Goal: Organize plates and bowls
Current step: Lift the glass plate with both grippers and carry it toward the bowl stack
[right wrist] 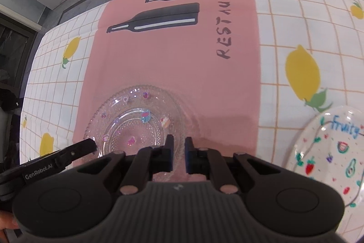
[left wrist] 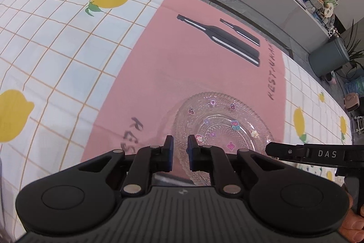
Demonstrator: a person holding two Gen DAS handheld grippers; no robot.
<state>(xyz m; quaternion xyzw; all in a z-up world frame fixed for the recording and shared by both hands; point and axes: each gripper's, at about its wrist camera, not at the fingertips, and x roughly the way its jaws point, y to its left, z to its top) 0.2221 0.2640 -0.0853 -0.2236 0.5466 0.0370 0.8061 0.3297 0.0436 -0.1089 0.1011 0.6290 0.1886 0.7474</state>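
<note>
While the glass plate (left wrist: 221, 126) lies flat on the pink mat (right wrist: 173, 65) of the surface, both claws are held at its near rim. The left claw (left wrist: 180, 152), narrowly parted, straddles the left rim; whether it is pinched cannot be told. The right claw (right wrist: 179, 152), also slightly open, sits at the right rim. The painted plate (right wrist: 329, 152) is seen well right.

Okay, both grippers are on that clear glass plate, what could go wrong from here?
The left gripper and right gripper each straddle opposite rims of the glass plate with narrow jaws; a thin, slick rim could slip out. Uneven lifting might tilt it. The fruit plate sits close on the right, so a sideways move could clip it.
</note>
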